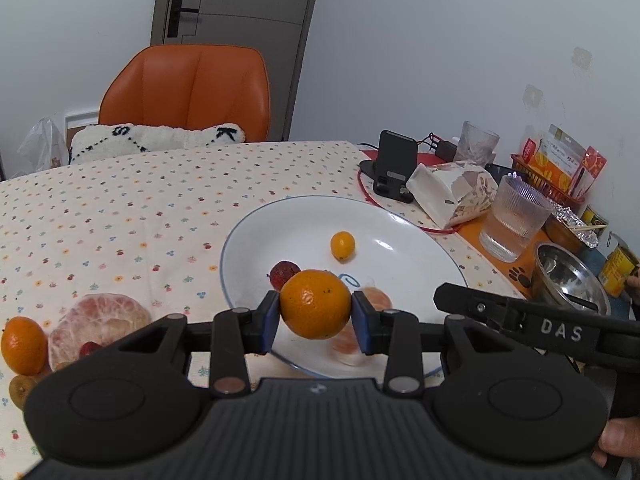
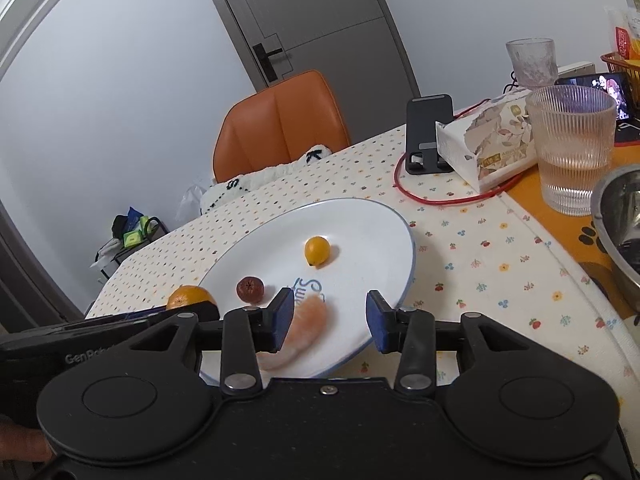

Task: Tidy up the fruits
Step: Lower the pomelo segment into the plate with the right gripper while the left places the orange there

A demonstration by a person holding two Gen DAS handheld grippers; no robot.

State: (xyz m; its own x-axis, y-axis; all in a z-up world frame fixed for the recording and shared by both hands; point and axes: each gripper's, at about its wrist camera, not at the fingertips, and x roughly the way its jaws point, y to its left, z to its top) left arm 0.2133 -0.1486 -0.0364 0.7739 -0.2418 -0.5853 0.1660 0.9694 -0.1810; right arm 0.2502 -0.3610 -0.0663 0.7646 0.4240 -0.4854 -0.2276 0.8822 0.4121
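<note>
Orange, smooth-skinned tangerine clamped between the blue pads of the left gripper, hanging just above the near rim of the white plate, with bare plate straight ahead beyond the small kumquat and dark red fruit. Right gripper spread wide and holding nothing, a pale citrus segment lying lengthwise just inside its left pad. Floral tablecloth underneath, orange chair and grey door far ahead.

left gripper clamped, right gripper agape
</note>
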